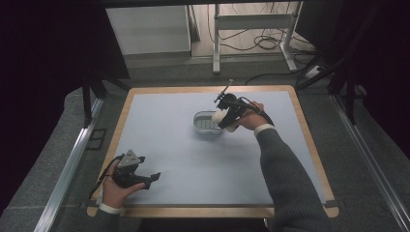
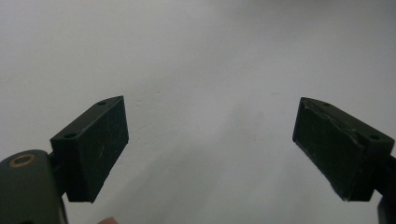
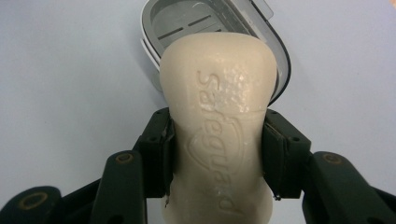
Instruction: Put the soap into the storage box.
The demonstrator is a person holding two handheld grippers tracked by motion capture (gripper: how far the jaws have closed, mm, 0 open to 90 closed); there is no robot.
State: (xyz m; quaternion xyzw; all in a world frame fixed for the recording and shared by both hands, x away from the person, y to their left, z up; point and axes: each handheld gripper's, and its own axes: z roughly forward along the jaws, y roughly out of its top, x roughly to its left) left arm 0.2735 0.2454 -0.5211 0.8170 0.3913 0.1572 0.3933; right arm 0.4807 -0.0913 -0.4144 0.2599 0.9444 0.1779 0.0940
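A cream bar of soap (image 3: pixel 217 126) with raised lettering is clamped at its narrow waist by my right gripper (image 3: pixel 217 156), whose pads press on both its sides. In the high view the right gripper (image 1: pixel 226 117) holds the soap (image 1: pixel 218 116) just above the right edge of a grey oval soap dish (image 1: pixel 205 122) near the middle of the mat. The dish (image 3: pixel 187 23) lies beyond the bar, its slotted bottom bare. My left gripper (image 1: pixel 151 177) rests at the mat's front left; its jaws stand wide apart over bare mat (image 2: pixel 210 144) with nothing between them.
A pale blue mat (image 1: pixel 193 164) covers the wooden table (image 1: pixel 309 140). Dark carpet surrounds it. A white desk frame (image 1: pixel 251 21) and loose cables (image 1: pixel 268 43) stand behind the far edge.
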